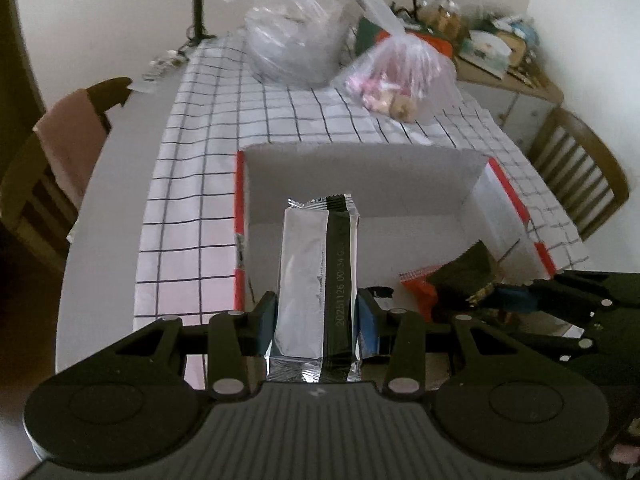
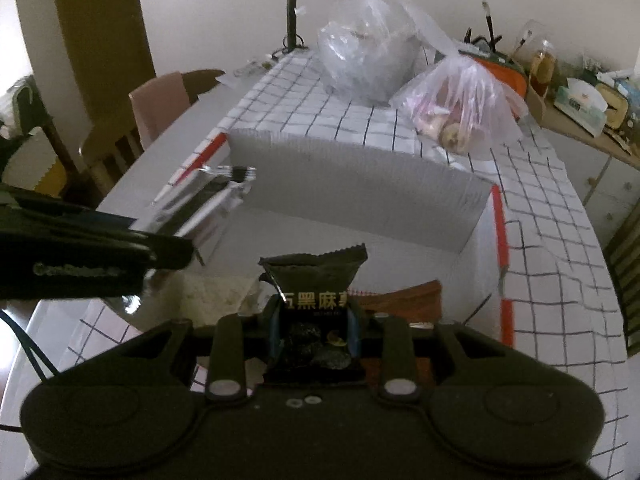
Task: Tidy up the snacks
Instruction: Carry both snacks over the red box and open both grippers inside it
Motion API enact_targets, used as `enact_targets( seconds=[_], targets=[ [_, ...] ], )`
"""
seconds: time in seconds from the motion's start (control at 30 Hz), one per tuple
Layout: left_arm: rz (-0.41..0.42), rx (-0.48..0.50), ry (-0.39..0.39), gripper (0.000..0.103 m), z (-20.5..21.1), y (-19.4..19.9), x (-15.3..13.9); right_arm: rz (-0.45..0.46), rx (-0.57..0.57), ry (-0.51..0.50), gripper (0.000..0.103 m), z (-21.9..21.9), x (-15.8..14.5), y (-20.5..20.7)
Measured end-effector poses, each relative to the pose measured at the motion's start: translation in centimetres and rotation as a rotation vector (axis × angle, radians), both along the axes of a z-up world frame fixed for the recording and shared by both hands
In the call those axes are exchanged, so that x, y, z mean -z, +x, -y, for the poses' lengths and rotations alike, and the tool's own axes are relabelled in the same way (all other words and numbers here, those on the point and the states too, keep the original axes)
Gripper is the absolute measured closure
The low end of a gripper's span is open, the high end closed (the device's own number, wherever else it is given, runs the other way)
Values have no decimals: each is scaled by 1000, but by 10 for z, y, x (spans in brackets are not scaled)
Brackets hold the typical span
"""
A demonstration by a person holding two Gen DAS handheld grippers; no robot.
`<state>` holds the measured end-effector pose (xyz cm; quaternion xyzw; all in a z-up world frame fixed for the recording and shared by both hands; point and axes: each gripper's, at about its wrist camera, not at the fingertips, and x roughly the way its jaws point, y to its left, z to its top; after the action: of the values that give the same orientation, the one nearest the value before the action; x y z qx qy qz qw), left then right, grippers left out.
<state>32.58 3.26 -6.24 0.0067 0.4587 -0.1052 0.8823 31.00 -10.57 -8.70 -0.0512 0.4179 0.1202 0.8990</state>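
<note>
A white cardboard box with red edges (image 1: 400, 176) (image 2: 352, 184) stands open on the checked tablecloth. My left gripper (image 1: 316, 316) is shut on a silver snack packet with a black stripe (image 1: 308, 272), held upright over the box's near left part. That packet (image 2: 208, 196) and the left gripper show at the left of the right wrist view. My right gripper (image 2: 316, 324) is shut on a black snack packet with white characters (image 2: 316, 276), over the box's near side. An orange packet (image 1: 416, 284) (image 2: 404, 296) lies inside the box, near the black packet (image 1: 468, 276).
Two clear plastic bags stand behind the box: a large one (image 1: 296, 32) and one with pink sweets (image 1: 400, 76). A lamp stem (image 2: 292, 8) rises at the table's far edge. Wooden chairs (image 1: 580, 172) flank the table. A cluttered sideboard (image 2: 580, 96) is at the right.
</note>
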Motion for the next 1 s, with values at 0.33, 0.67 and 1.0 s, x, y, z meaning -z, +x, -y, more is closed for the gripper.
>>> enact_targets(
  seconds=[0.33,0.67,1.0],
  targets=[
    [-71,63,31,61,5,9,33,-64,22,-26,70,-12,28,9],
    [-78,80,12,61,4,8,33,-89,24,11,62,-3,27,7],
    [-36,80,-40,50,-9,-8,8,-28,38,38,38,0,-2,-17]
  ],
)
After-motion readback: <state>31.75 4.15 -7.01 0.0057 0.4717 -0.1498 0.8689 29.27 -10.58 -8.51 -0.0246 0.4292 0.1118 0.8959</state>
